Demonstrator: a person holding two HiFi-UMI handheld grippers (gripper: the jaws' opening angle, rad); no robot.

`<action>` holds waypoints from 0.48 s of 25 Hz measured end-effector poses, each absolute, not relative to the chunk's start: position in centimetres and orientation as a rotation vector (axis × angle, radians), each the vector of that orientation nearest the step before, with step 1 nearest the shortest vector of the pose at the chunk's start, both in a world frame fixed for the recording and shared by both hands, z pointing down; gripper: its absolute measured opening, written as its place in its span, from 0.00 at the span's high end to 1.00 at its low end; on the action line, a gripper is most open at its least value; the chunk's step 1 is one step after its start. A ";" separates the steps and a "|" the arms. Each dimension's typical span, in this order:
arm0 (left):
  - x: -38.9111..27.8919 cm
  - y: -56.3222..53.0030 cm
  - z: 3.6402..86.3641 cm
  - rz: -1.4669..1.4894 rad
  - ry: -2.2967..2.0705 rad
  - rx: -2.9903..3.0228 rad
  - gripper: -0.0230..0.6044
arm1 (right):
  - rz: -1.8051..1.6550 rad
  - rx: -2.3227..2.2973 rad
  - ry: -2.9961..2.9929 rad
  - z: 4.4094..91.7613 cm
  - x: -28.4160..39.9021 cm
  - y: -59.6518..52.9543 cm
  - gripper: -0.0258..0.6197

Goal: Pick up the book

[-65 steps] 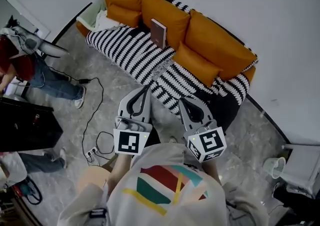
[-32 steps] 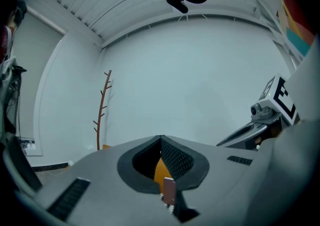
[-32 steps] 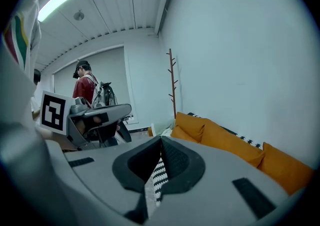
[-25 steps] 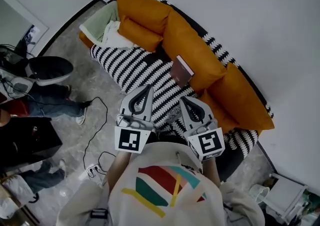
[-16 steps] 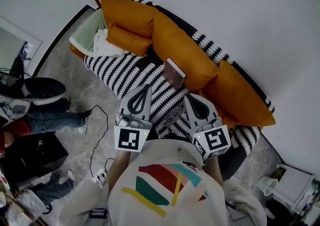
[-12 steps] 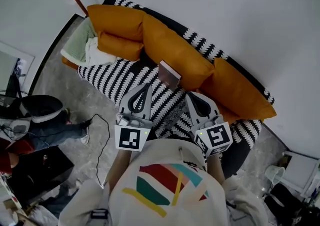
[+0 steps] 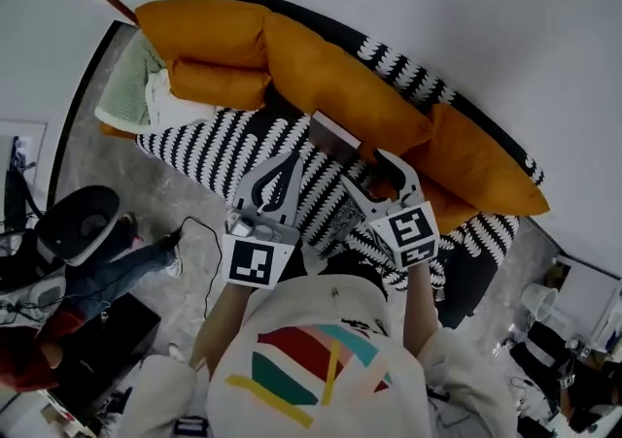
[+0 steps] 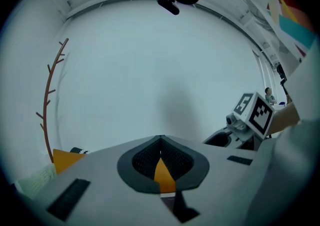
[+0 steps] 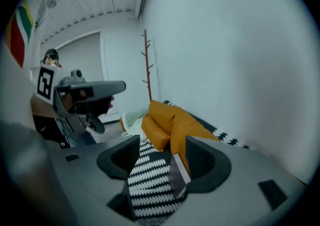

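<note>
White wall behind, long sofa (image 7: 486,150) against it: plump orange fabric cushions (image 7: 330,86), black-and-white striped throw (image 7: 228,140) over seat. On seat, thin dark book with pale page edge (image 7: 335,135) stands leaning on back cushion. Close to it, right gripper (image 7: 369,174), jaws just swinging open, book framed between them, pads not on it. Beside it, left gripper (image 7: 289,156) over throw, jaws closed, empty.

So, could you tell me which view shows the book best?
The right gripper view: the book stands close, cover and page edge visible, against a cushion. The head view shows it small; the left gripper view, mostly wall.
</note>
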State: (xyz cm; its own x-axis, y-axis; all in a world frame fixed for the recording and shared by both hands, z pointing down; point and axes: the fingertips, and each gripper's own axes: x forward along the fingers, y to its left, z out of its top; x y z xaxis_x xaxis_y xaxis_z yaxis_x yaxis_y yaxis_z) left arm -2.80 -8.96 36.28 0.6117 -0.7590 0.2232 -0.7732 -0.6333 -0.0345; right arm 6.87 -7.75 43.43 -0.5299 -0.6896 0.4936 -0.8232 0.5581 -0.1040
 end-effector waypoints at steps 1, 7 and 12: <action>-3.3 -9.8 36.8 0.335 -1.319 2.752 0.96 | 0.451 1.189 -2.355 45.1 6.5 -8.6 0.53; -5.7 -12.2 40.3 0.371 -1.292 2.708 0.96 | 0.446 1.053 -2.148 54.8 5.4 -12.1 0.53; -5.3 -12.9 42.3 0.444 -1.224 2.709 0.96 | 0.510 0.990 -1.999 62.5 6.2 -13.8 0.53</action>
State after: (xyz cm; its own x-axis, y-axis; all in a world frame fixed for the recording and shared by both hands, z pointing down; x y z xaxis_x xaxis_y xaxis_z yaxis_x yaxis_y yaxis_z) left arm -5.34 -12.87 42.29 0.6262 -0.7108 0.3203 -0.7509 -0.6604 0.0025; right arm 6.24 -13.81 62.46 -0.3474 -0.4585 0.8180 -0.7941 0.6078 0.0034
